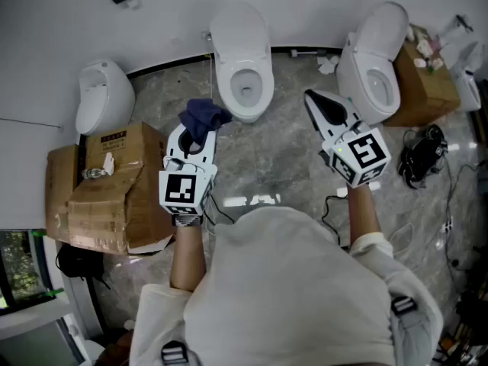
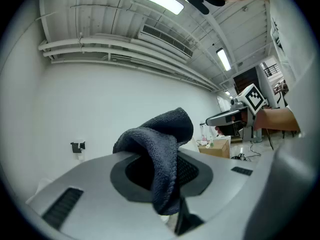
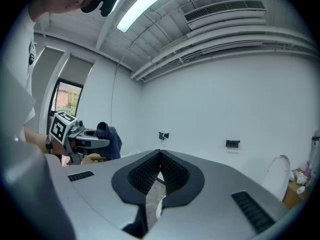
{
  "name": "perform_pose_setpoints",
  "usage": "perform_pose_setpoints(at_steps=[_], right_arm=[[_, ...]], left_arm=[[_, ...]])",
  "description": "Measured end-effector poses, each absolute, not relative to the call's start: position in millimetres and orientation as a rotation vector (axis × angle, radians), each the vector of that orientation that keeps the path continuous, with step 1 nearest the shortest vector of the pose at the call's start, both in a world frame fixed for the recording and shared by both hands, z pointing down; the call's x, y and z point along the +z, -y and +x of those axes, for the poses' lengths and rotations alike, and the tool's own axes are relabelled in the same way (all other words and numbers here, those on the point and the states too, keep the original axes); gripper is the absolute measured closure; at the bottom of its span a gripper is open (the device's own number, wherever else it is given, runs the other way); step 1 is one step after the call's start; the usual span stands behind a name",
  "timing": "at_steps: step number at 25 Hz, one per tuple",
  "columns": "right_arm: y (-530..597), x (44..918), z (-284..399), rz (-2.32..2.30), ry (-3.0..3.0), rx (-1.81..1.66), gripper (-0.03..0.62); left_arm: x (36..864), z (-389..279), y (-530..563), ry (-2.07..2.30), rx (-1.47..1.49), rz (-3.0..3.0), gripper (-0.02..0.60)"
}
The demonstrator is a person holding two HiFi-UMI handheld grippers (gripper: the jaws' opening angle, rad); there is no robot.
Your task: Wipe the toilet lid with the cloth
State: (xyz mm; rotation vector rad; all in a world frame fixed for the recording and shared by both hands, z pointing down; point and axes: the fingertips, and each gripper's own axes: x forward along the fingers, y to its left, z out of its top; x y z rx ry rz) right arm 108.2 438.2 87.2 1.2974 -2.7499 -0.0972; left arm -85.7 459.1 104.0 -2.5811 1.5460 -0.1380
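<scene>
Dark-blue cloth (image 1: pixel 202 117) is gripped in the left claw (image 1: pixel 195 136), held level in the air near the middle toilet (image 1: pixel 245 90). Meanwhile the right claw (image 1: pixel 313 99) is fully closed and empty. Its toilet lid (image 1: pixel 239 27) stands raised, clear of the cloth. Wiping is judged not yet begun, with all of it remaining.

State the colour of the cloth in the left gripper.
The cloth is dark blue, clearest in the left gripper view.

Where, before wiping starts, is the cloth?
Head view, left of centre: the cloth is clamped in the left gripper, just short of the middle toilet.
</scene>
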Motion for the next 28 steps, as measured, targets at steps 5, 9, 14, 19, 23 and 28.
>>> perform_pose_setpoints(at_steps=[5,9,14,19,23,28], right_arm=[[-436.3,87.0,108.6,1.299,2.753,-0.089,0.566],[-435.2,85.9,112.2,1.306,2.777,-0.082,0.565],[-433.5,83.5,114.2,1.305,2.795,-0.08,0.565],[-433.0,81.3,125.2,1.3,2.801,-0.086,0.565],[-432.8,82.9,136.7,1.278,2.779,-0.13,0.565],[-432.8,85.6,156.4,1.252,2.8,-0.137,0.565]], left_arm=[[103.5,-83.9,-457.9,-1.542,-0.137,-2.584,0.505],[106.5,-79.8,-458.1,-1.525,-0.134,-2.589,0.505],[106.7,-76.0,-456.7,-1.516,-0.138,-2.588,0.505],[104.4,-64.8,-456.4,-1.523,-0.157,-2.579,0.505],[102.9,-50.4,-457.9,-1.52,-0.157,-2.565,0.505],[106.2,-29.1,-460.0,-1.54,-0.173,-2.545,0.505]])
